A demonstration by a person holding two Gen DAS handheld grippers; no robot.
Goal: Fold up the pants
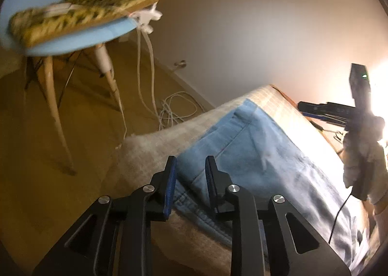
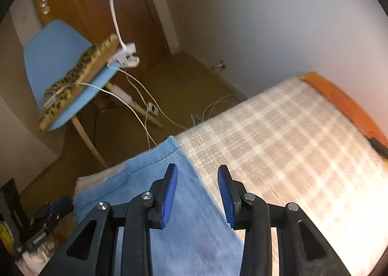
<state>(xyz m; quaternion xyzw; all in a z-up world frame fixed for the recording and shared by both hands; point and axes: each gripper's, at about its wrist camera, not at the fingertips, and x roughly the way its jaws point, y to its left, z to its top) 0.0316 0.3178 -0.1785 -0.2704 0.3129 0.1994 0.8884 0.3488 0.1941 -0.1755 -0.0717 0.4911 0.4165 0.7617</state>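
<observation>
I have the left gripper [image 1: 190,166] hanging over the near-left edge of the bed [image 1: 155,145], jaws parted with nothing pinched between them; the blue pads stand clear above the pants [image 1: 242,149]. The pants lie flat on the checked blanket [image 2: 291,135], light blue denim, reaching up to the bed's far-left corner, with a seamed hem just beneath the left fingers. My right gripper [image 2: 197,175] is released too, jaws apart, poised above the pants' right-hand edge where denim meets blanket; nothing is held. Beyond the bed's corner stands a blue chair [image 2: 55,52] carrying a patterned cushion [image 2: 80,74], with a clip lamp [image 2: 126,55] fastened to it and white cables [image 1: 174,108] on the floor.
</observation>
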